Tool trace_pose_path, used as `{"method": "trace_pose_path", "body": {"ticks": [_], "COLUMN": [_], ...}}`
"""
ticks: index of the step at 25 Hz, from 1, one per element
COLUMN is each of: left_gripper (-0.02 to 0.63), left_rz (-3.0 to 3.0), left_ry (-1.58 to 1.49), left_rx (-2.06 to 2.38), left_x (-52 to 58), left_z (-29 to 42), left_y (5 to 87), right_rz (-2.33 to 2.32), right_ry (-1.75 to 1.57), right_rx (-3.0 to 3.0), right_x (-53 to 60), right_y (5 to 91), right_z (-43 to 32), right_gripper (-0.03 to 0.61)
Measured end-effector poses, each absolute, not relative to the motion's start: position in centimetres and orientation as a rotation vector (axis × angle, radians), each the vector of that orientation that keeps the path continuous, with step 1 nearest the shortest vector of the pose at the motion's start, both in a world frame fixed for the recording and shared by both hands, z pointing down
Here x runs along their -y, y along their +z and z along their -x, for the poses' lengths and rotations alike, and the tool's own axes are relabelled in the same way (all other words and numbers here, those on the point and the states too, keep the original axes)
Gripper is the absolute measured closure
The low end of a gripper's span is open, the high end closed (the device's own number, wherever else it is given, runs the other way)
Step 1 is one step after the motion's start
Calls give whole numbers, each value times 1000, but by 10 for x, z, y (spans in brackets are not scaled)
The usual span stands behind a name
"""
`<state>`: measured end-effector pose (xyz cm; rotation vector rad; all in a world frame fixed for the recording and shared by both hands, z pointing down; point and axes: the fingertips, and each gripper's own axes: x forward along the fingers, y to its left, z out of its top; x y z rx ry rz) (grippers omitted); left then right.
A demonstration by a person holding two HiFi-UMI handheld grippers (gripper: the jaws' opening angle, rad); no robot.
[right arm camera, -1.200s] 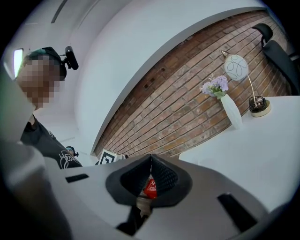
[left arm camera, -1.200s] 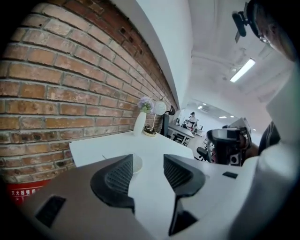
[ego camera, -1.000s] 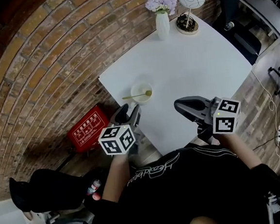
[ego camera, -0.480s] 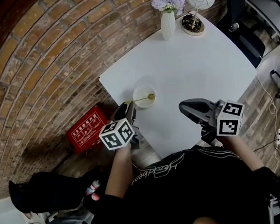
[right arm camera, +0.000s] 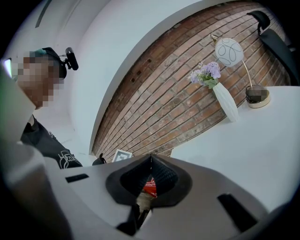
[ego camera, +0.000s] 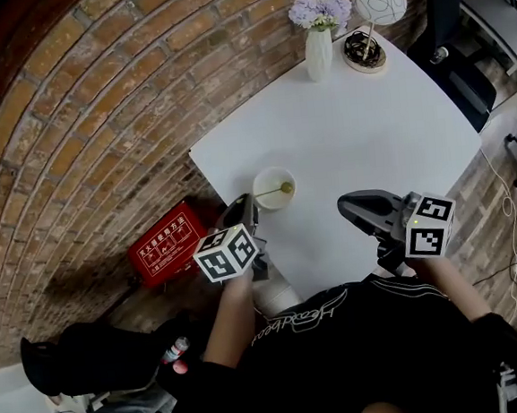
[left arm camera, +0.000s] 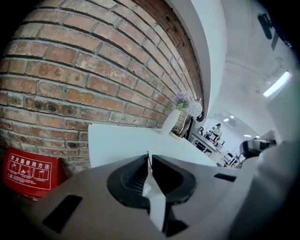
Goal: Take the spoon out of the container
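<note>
A small white bowl (ego camera: 274, 181) stands near the left front corner of the white table (ego camera: 360, 129). A thin gold spoon (ego camera: 275, 191) lies across the bowl, with its handle pointing left over the rim. My left gripper (ego camera: 250, 202) is at the bowl's left side, and the handle's end runs into its tips. Its jaws are closing, and in the left gripper view (left arm camera: 148, 156) the tips meet with only a thin sliver between them. The bowl is hidden in that view. My right gripper (ego camera: 348, 204) hovers over the table's front edge, shut and holding nothing (right arm camera: 151, 158).
A white vase of lilac flowers (ego camera: 319, 50) and a round white lamp on a dark base (ego camera: 366, 50) stand at the table's far corner. A red box (ego camera: 165, 247) sits on the floor by the brick wall (ego camera: 98, 125). Office chairs (ego camera: 462, 66) are at the right.
My left gripper has moved forward from the table's corner to the bowl, and its jaws have gone from wide open to closed at the spoon's handle. The right gripper has barely moved.
</note>
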<state>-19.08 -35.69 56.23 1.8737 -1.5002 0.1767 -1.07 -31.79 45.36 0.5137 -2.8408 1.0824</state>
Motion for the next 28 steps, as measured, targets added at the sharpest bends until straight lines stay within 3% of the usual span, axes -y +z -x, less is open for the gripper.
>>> {"method": "trace_pose_path", "body": {"ticks": [28], "left_gripper": [606], "left_rz": [-1980], "left_ry": [98], "left_rx": [1503], "left_x": [337], "left_z": [181], "left_y": [510], "right_rz": [-545], "right_ry": [1074], "right_rx": [2855], "right_x": [283], "right_y": [448], "right_z": [11], "right_gripper": [581]}}
